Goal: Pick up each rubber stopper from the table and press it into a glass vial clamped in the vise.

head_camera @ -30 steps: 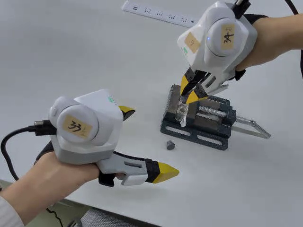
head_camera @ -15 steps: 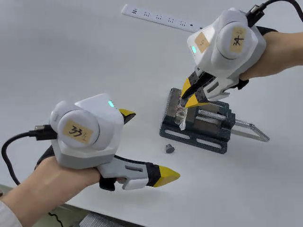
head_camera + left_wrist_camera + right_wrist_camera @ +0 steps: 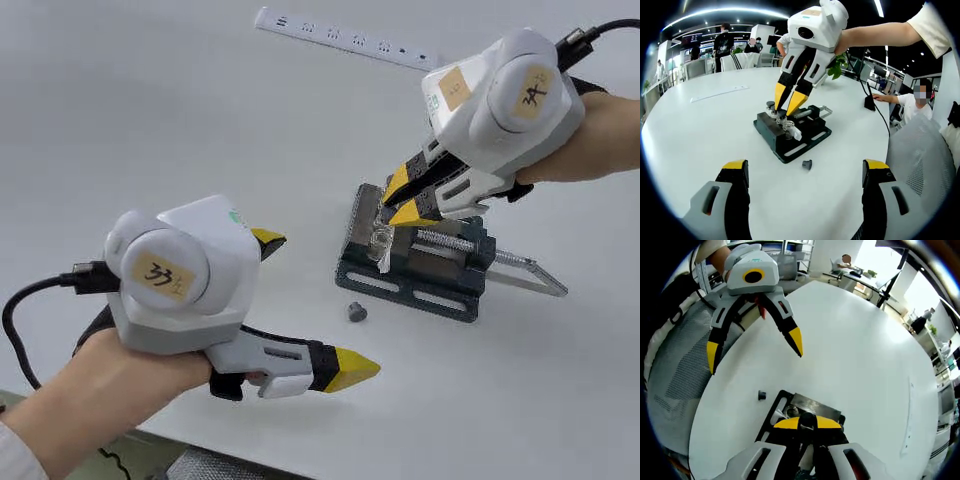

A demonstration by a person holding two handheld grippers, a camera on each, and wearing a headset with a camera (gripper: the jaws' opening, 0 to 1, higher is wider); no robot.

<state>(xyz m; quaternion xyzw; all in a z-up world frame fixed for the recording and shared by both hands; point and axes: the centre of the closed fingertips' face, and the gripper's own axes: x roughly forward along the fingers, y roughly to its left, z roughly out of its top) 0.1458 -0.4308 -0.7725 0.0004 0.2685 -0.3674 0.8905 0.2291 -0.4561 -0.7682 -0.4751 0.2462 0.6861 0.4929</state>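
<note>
A dark vise [image 3: 420,282] stands on the white table with a clear glass vial [image 3: 380,241] clamped at its left end. My right gripper [image 3: 404,198] hovers just above the vial, shut on a dark rubber stopper [image 3: 807,420] that sits between its yellow tips. Another stopper [image 3: 356,312] lies loose on the table in front of the vise. My left gripper [image 3: 312,303] is held low at the near left, open and with nothing in it, pointing at the vise [image 3: 790,142] and the loose stopper [image 3: 806,164]. From the right gripper view the vial [image 3: 791,412] is directly under the tips.
A white power strip [image 3: 340,38] lies at the far side of the table. The vise's handle [image 3: 530,268] sticks out to the right. The table's near edge runs under my left hand. A mesh chair [image 3: 920,165] stands beside the table, and people sit in the background.
My right gripper's body has swung to the right and leans flatter, while its tips stay just above the vial. The left gripper has barely moved.
</note>
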